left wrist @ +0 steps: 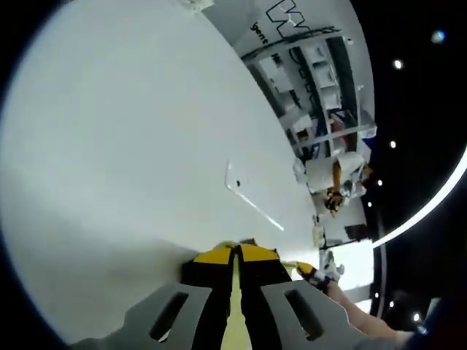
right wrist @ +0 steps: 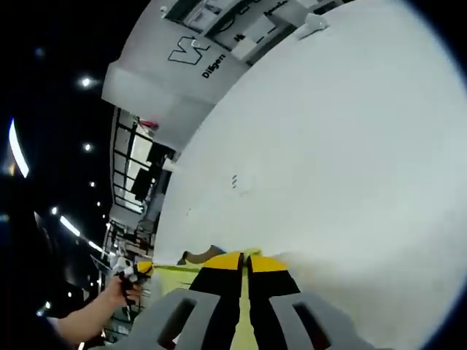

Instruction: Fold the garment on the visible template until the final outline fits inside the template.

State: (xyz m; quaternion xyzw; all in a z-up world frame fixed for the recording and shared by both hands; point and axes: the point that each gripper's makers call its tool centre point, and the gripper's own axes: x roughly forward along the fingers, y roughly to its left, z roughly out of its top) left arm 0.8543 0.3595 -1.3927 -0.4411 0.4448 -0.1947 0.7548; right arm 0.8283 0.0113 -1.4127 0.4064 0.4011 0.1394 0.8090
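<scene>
Wall sign [right wrist: 195,60]: logo mark plus partial word "Dil…", rest illegible. Lettering on same wall [left wrist: 276,22] unreadable.

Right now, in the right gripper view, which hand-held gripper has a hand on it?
The left hand-held gripper, small at the left edge, held by a hand; the right hand-held gripper is the big yellow-and-black jaws below. Both clamp the lime garment.

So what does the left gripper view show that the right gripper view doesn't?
Left gripper view: a clear strip on the white table, and shelving beyond it.

Right gripper view: a wall sign with dark lettering and a small white object near the table's far edge.

Both: each view's own gripper, left and right, its yellow-tipped jaws closed on yellow-green fabric, with the other gripper in a hand at the side.
</scene>
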